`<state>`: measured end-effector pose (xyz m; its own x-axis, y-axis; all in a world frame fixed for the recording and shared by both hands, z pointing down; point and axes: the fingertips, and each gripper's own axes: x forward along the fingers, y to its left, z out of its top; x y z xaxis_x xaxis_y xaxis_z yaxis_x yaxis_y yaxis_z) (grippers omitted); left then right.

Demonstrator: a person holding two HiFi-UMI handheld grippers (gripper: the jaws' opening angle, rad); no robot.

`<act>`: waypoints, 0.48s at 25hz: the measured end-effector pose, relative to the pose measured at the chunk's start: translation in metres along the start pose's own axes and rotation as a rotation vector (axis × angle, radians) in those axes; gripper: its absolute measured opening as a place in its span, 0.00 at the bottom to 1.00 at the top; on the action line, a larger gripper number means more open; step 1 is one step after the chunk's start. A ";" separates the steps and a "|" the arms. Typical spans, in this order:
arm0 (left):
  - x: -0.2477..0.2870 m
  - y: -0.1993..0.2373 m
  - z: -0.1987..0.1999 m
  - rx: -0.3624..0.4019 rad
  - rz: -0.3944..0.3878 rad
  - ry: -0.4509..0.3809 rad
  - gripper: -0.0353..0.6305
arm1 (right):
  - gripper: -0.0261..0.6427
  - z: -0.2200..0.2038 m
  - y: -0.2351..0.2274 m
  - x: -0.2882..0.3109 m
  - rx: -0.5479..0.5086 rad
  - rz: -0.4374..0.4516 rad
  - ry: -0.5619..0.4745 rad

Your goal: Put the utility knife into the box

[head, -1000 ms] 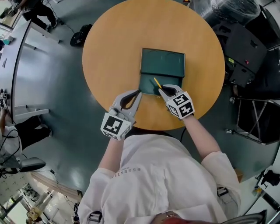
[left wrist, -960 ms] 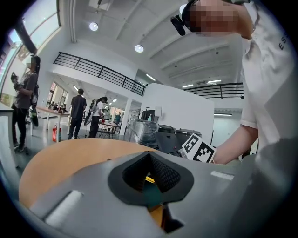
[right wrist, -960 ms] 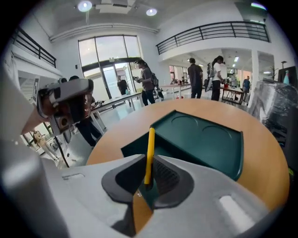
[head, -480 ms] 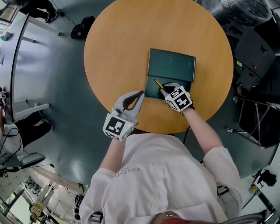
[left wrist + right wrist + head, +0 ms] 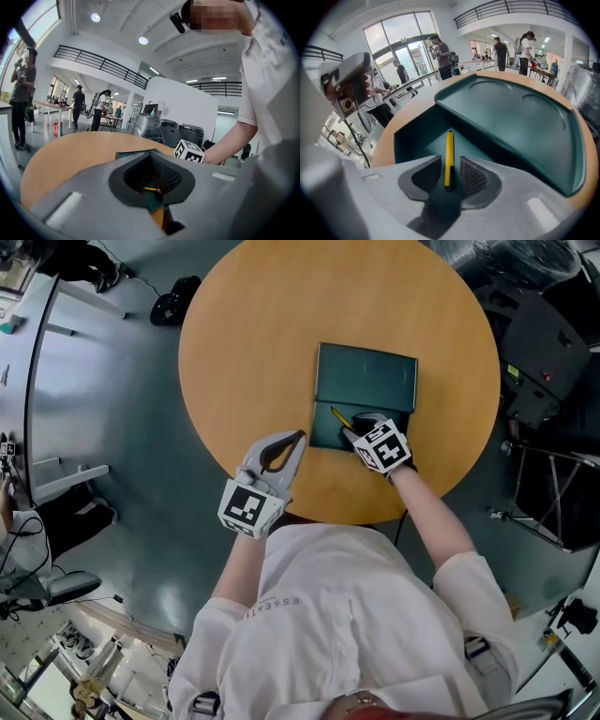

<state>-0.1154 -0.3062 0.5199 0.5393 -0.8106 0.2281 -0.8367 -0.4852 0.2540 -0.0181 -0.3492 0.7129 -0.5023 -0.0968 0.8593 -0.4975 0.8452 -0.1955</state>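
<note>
- Underneath it all: round wooden table (image 5: 244,352), carrying the box.
- Lying open: dark green box (image 5: 366,379), lid folded back flat on the far side, tray on the side nearer the person.
- Parked just beside the box's near-left corner: left gripper (image 5: 299,436), jaws closed tip to tip, nothing in them. Contact with the box wall: can't tell.
- Angled down into the box tray at its near edge: right gripper (image 5: 450,164). Jaws have just been opening and now stand spread wide, pads off the knife though it sits between them.
- Resting on the tray floor inside the box: yellow utility knife (image 5: 449,145), rear end between the right jaws, front end pointing toward the lid hinge.
- Step in hand, as a judgement: release at the end of the placement. Knife looks already in the box, no longer gripped.
- Next move probably calls for: backing the right gripper up and out of the box, keeping the pads off the knife's rear end so as not to drag it along. No work for the left.
</note>
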 end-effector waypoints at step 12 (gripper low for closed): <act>0.009 -0.042 0.054 0.100 -0.022 -0.107 0.08 | 0.04 0.073 0.015 -0.156 0.107 -0.127 -0.571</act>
<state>-0.0806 -0.3109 0.4609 0.5488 -0.8272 0.1205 -0.8330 -0.5292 0.1614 0.0014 -0.3599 0.5410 -0.7205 -0.4859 0.4948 -0.6319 0.7539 -0.1798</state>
